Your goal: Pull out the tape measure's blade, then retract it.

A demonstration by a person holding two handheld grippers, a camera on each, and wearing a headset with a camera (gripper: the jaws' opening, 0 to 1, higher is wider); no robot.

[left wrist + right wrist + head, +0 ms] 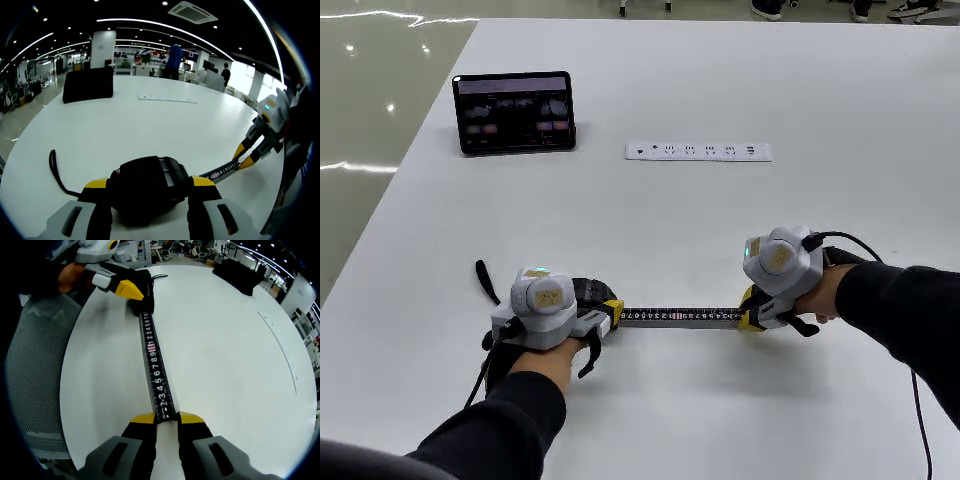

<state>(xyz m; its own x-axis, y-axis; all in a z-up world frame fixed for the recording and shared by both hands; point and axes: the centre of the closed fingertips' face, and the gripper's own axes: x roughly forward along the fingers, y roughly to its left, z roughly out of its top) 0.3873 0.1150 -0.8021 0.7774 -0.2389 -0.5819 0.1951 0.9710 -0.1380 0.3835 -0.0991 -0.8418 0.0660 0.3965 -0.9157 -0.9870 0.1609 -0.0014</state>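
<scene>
Tablet [514, 111] is seen at the upper left of the head view on the white bench [800, 90]. Below it, at lower left, the black tape measure case [588, 293] is clamped between the yellow-tipped left tongs [610, 312], with a black strap [483, 282] trailed beside it. From the case the blade [680, 317] is stretched rightward across the bench, while a white power strip [698, 152] is laid at upper centre. At lower right the blade's end is pinched by the closed right tongs [750, 318].
</scene>
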